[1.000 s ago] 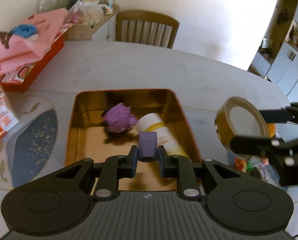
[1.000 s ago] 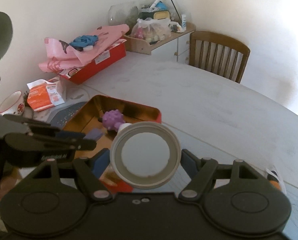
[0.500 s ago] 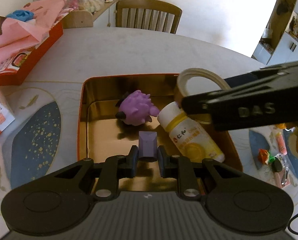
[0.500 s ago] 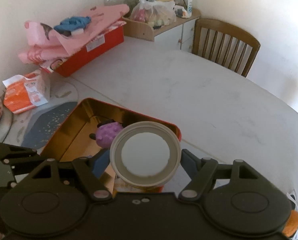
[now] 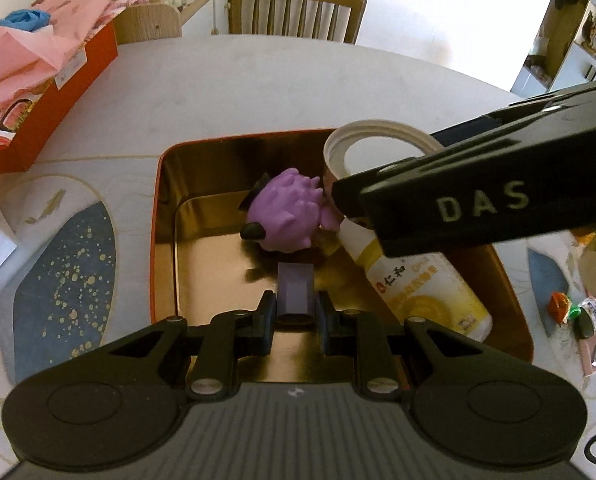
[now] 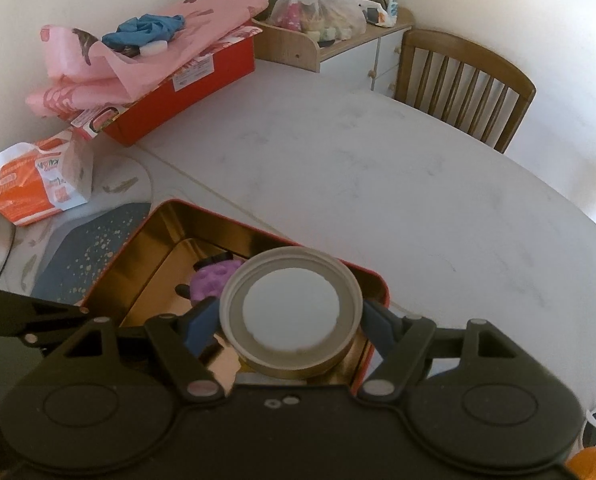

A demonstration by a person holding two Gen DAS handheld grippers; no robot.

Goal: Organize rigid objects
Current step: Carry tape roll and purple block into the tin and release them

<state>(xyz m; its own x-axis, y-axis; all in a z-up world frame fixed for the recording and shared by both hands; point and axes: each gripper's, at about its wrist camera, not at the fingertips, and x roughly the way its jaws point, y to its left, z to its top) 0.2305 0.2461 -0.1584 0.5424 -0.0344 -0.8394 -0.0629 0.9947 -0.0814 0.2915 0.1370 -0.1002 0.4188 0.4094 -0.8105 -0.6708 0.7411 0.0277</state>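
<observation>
The left tool [image 5: 296, 312] is closed on a small purple rectangular block [image 5: 295, 290], which sits upright between its two pads at the lower centre of the left wrist view. The block hangs just above the golden floor of the red-rimmed metal tin [image 5: 164, 240]. It looks stiff and light, with flat sides, so the pads probably hold it well at the middle of those sides.

The right tool [image 6: 292, 322] grips a round, shallow lid-like container with a pale rim and a golden wall [image 6: 291, 314]. Its pads press on the two opposite sides of the wall, at the lower centre of the right wrist view. This piece seems rigid but smooth, so it may slip or turn if the grip is off the widest line. It hovers over the far right corner of the tin.

Inside the tin, at the centre of the left wrist view, lies a purple spiky rubber toy [image 5: 286, 216], and just beside it to the right a white and yellow plastic bottle [image 5: 418, 284] on its side. The tin stands on the pale marble counter [image 6: 378, 168].
</observation>
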